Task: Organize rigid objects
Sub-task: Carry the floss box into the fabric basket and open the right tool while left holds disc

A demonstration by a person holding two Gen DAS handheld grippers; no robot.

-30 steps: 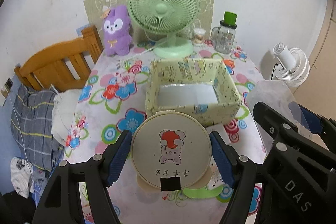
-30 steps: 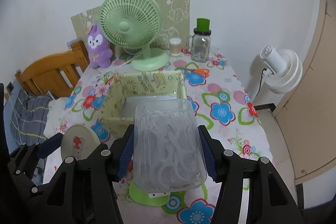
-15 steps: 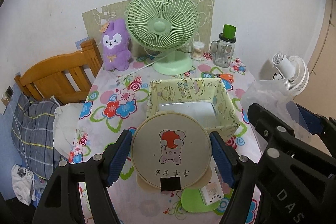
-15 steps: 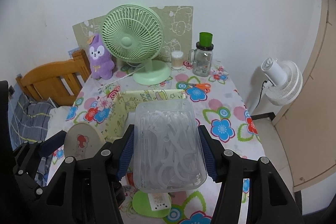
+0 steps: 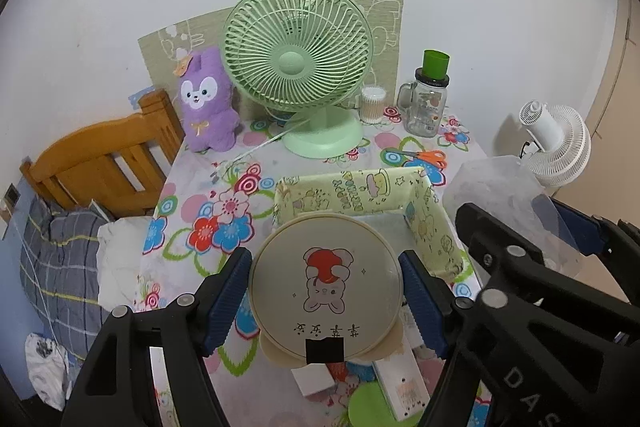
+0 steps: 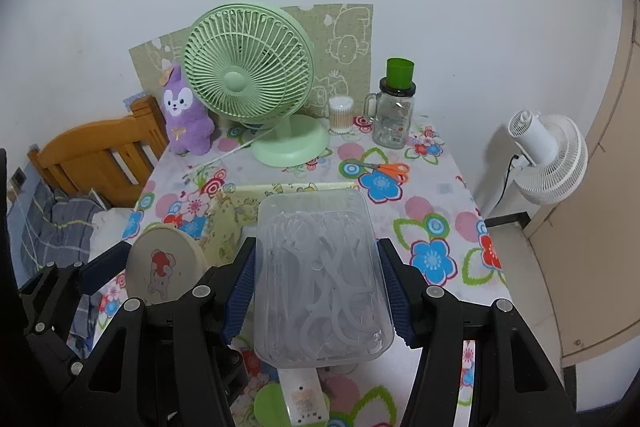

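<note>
Now right fingers [image 6: 384, 291] clamped across clear box [image 6: 320, 275], lengthwise away; left fingers [image 5: 228, 291] clamped on round tin [image 5: 326, 285].

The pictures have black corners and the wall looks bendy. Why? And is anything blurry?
Both wrist views use a fisheye lens, hence the dark round rim and curved edges, like the bowed door frame at the right. Left wrist view: the green fan is sharp, the round box too. Right wrist view: the clear box looks milky, though its floss picks show; the white fan casts a soft shadow.
</note>
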